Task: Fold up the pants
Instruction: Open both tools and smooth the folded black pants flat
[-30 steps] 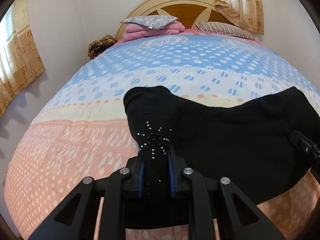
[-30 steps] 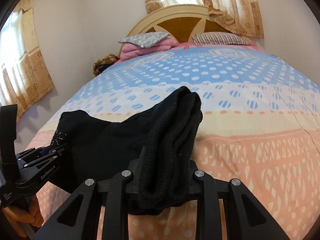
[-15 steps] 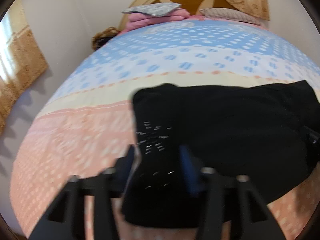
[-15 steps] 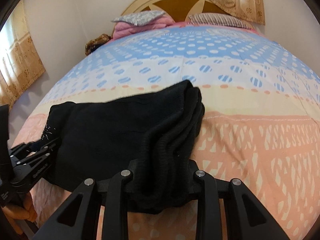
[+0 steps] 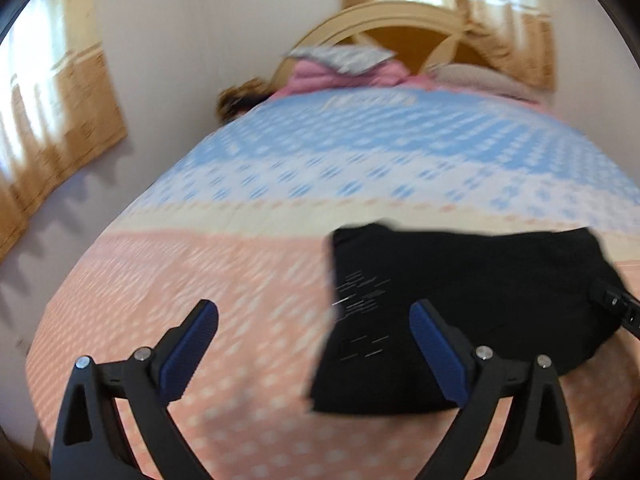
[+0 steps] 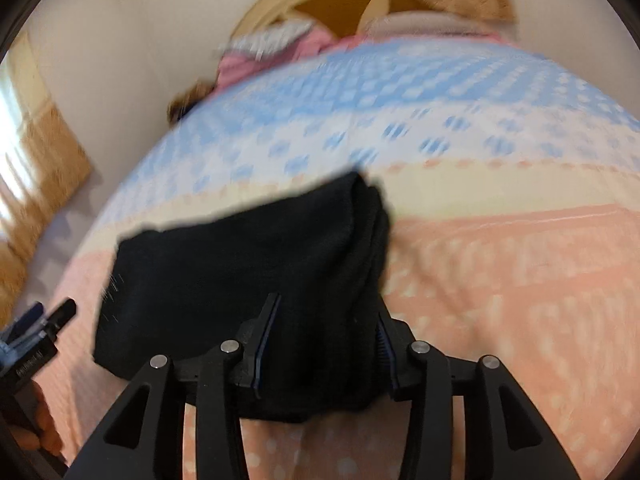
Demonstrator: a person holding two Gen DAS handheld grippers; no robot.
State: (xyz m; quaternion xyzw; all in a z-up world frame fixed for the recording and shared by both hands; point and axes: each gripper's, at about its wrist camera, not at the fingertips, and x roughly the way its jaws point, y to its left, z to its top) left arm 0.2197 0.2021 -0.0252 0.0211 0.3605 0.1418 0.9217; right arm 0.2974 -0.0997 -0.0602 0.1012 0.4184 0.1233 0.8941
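The black pants [image 5: 460, 300] lie folded in a flat block on the pink band of the bedspread [image 5: 200, 272], small studs glinting near one edge. The left gripper [image 5: 314, 316] is opening, clear of them. The right gripper [image 6: 326, 340] is opening, thick folded cloth between its jaws.

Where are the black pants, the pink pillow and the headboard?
black pants [image 5: 480, 280], left wrist view, middle of the folded cloth.
pink pillow [image 5: 320, 76], left wrist view, its left bulge.
headboard [image 6: 320, 4], right wrist view, brown centre panel.
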